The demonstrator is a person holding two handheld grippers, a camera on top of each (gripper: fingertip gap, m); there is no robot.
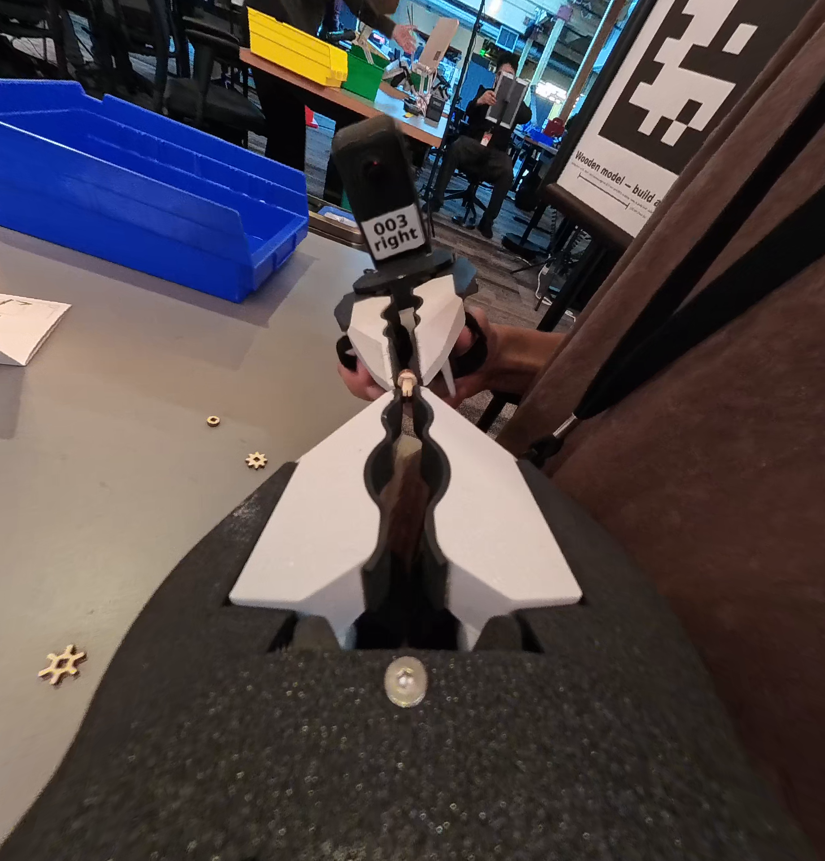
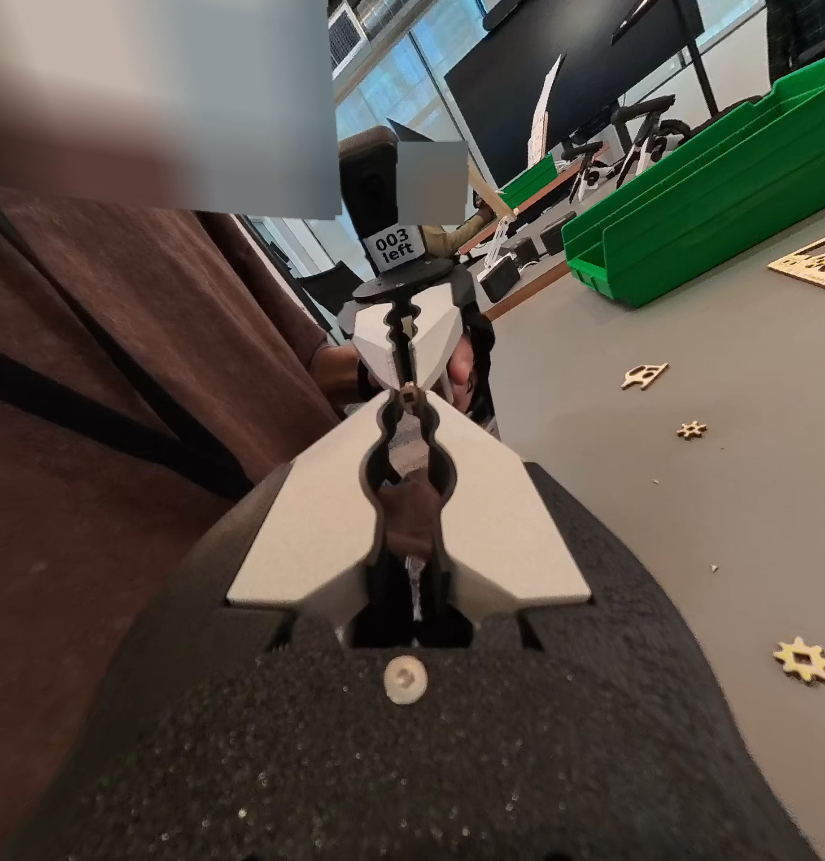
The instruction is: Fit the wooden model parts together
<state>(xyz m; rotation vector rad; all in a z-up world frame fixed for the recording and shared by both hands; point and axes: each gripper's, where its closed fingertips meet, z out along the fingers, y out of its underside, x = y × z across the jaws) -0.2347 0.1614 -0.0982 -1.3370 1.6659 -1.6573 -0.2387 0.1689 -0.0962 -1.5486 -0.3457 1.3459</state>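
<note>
My two grippers meet tip to tip above the edge of the grey table (image 1: 121, 512). My left gripper (image 1: 405, 401) is shut on a small pale wooden peg (image 1: 406, 383) that sticks out of its tips. My right gripper (image 2: 409, 399) is shut on a tiny wooden piece with a square hole (image 2: 409, 399). The peg and the holed piece touch, and I cannot tell how far the peg sits in the hole. The right gripper also shows in the left wrist view (image 1: 408, 372), and the left gripper in the right wrist view (image 2: 409, 383).
Loose wooden gears (image 1: 256, 460) (image 1: 62, 664) (image 2: 804, 660) (image 2: 691, 429), a small ring (image 1: 213, 420), a flat holed part (image 2: 643, 376) and a cut-out sheet (image 2: 816, 268) lie on the table. A blue bin (image 1: 144, 195), a green bin (image 2: 704, 219) and a paper leaflet (image 1: 14, 331) stand there too. A person's brown clothing (image 1: 727, 466) is close by. Both grippers' tips are close together, under 4 cm apart.
</note>
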